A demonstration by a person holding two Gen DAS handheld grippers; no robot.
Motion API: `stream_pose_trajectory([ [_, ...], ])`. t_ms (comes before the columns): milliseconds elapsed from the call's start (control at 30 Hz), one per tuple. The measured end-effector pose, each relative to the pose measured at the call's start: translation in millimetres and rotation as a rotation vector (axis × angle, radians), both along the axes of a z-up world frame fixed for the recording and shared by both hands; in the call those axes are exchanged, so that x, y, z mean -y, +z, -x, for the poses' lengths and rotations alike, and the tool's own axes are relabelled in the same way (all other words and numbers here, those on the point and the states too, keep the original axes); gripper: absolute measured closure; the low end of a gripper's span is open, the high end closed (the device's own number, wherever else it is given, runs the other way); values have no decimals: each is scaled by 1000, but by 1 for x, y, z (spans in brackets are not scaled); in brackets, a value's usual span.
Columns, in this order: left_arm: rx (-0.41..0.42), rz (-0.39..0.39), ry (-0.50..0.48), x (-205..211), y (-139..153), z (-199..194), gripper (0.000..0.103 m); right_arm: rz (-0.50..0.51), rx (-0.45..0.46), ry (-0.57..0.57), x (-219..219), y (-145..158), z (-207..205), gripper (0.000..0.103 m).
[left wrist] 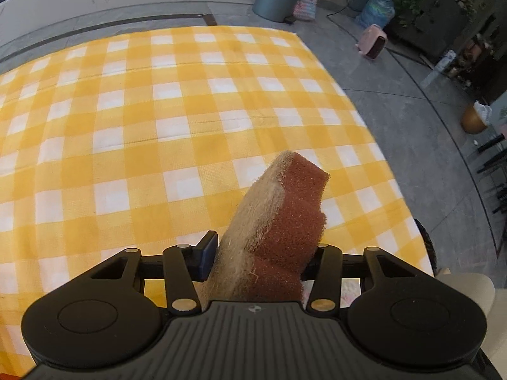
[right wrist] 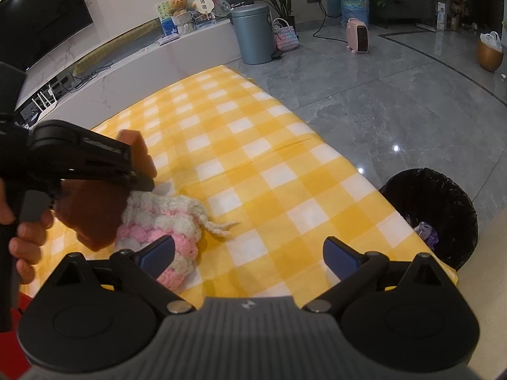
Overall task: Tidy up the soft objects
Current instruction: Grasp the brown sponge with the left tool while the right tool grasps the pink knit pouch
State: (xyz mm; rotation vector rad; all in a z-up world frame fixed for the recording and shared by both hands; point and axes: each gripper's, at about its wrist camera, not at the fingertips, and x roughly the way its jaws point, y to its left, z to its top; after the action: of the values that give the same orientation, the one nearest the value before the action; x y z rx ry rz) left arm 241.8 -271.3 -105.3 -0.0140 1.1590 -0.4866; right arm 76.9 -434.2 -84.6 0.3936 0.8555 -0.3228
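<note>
Left gripper (left wrist: 259, 262) clamps brown scouring sponge (left wrist: 279, 221) above checked tablecloth (left wrist: 126, 126); right gripper (right wrist: 248, 255) spread wide, beside crocheted pouch (right wrist: 164, 221), near cloth's edge.

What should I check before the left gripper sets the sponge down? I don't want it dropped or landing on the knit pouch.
1. Left gripper shut on the sponge: ok.
2. Sponge off the tablecloth: ok.
3. Bare cloth ahead of the sponge: ok.
4. Knit pouch directly under the sponge: cannot tell.
5. Right gripper open, holding nothing: ok.
</note>
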Motion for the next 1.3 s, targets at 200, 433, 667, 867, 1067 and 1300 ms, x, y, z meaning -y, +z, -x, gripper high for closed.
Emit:
stream_pose_trajectory([
  [200,-42,31,-4,-18,12,5,49,-22,4,48,-7,-2,-10,5],
  [433,24,72,56,-44,36,7,48,-52,-17,161,-41,-11,-34,5],
  [667,54,5,1,-43,37,12,55,-7,-74,191,-61,-27,-56,5],
  [867,38,-34,33,-42,18,12,52,-38,-66,197,-56,-32,-55,5],
  [1067,75,-103,12,-38,16,19,54,-18,-58,246,-64,-31,-57,5],
  [1300,162,-165,-36,-27,16,31,56,-16,-56,282,-71,-32,-58,5],
])
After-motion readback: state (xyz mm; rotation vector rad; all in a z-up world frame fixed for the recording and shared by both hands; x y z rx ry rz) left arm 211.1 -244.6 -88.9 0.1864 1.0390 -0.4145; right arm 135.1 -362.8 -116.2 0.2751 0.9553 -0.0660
